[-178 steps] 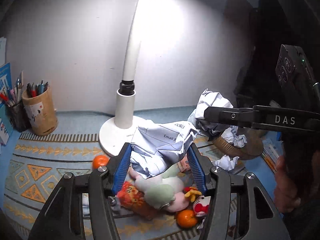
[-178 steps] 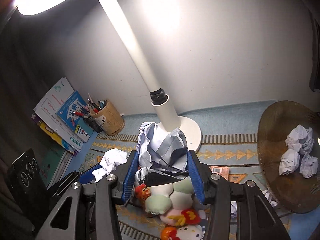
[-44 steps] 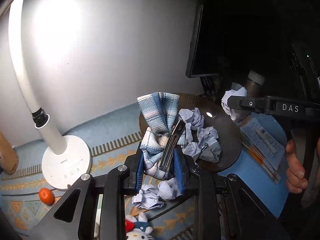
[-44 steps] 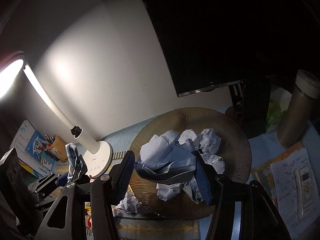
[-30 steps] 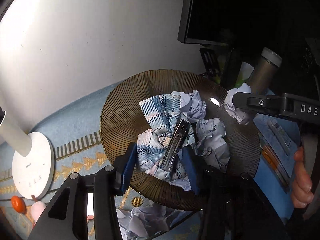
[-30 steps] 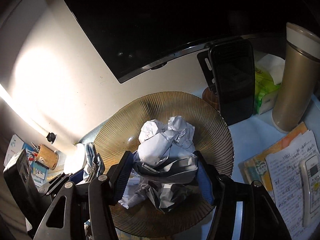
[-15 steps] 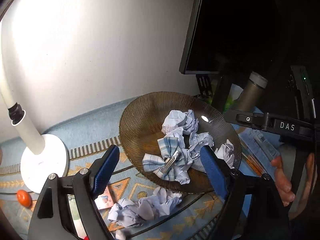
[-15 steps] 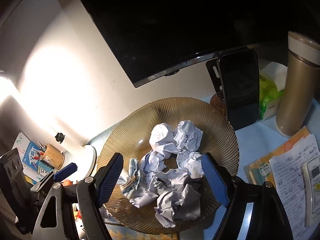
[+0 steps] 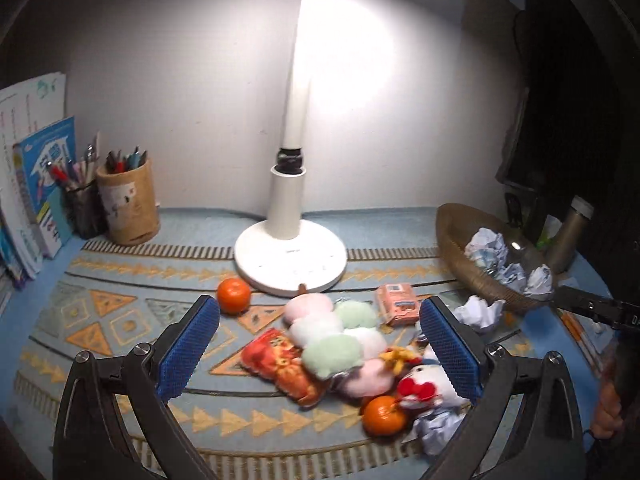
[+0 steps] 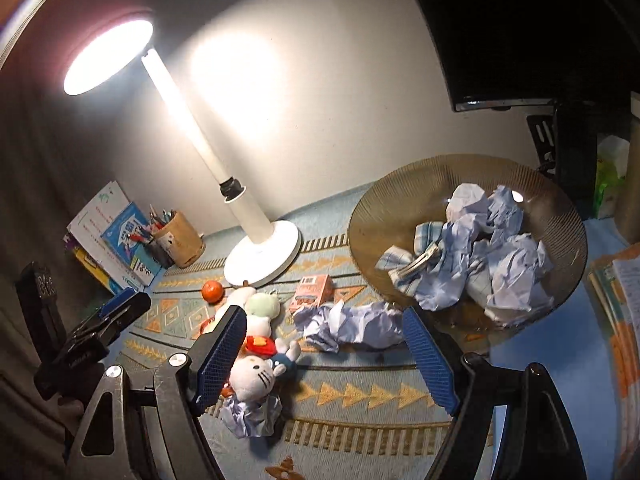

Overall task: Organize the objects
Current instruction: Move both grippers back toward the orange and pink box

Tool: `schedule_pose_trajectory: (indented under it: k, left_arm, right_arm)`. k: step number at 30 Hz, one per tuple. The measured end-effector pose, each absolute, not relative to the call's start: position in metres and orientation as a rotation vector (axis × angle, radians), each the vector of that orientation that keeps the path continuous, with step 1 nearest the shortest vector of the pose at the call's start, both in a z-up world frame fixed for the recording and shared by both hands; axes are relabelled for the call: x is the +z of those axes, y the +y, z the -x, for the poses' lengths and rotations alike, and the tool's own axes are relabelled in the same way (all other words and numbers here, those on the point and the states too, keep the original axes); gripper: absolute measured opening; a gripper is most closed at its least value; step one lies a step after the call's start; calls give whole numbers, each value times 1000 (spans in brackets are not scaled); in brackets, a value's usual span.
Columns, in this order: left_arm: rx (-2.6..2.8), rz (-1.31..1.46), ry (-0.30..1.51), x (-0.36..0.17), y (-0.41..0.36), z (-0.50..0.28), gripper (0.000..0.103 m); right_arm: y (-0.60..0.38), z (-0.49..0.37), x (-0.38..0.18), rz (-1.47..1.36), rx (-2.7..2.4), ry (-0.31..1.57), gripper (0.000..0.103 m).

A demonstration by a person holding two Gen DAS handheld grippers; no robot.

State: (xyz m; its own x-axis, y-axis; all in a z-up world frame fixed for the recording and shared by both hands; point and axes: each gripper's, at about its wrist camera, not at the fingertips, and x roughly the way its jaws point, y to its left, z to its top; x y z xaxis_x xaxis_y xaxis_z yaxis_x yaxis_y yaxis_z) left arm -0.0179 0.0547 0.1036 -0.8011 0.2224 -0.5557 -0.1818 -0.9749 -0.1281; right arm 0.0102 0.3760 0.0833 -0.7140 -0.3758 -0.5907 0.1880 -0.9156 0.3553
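Here, both hand-held grippers hang empty above a cluttered desk. The left hand-held gripper point(image 9: 320, 354) has its blue-padded jaws opening very wide, nothing between the pads, and it looks down on a heap of soft toys: pastel pink, white and green plush balls point(image 9: 334, 334), a red and orange plush figure point(image 9: 282, 362) and a white cat plush with a red bow point(image 10: 252, 372). One small orange tangerine point(image 9: 383, 421) lies against the heap, a second tangerine point(image 9: 233, 295) just in front of the lamp base. The right hand-held gripper point(image 10: 324, 356) stands moderately wide and also holds nothing; it frames a crumpled ball of white paper point(image 10: 352, 326) lying on the mat just beside the bowl.

A wide, shallow, ribbed brown bowl point(image 10: 384, 204) seems to serve as the collecting place: it holds several crumpled white paper balls point(image 10: 508, 256) and a blue checked fabric bow with a metal clip point(image 10: 416, 254). Judging by this, loose scraps are being gathered there, while the toys, a small orange-pink box point(image 10: 312, 290) and another paper ball point(image 10: 250, 416) near the cat plush are not yet sorted.

The desk is covered by a pale blue woven mat with orange triangle bands point(image 9: 120, 320). A white desk lamp with a round base point(image 9: 290, 256) stands at the middle back, lit and glaring on a plain white wall. To the left stand a tan pen cup full of pens point(image 9: 128, 204) and upright books point(image 9: 40, 184). To the right are a dark monitor point(image 10: 540, 20), a metal flask point(image 9: 568, 234) and loose papers point(image 10: 624, 288).
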Motion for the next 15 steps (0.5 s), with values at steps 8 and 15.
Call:
schedule_pose_trajectory:
  k: [8,15]
  left_arm:
    - [2864,948,-228,47,9,27,100]
    - [2841,1009,-214,40,15,30,100]
  right_arm:
    - [341,-6,9,-1066,-2650,-305,79]
    - [350,1,-3,-1128,-2607,-378,80]
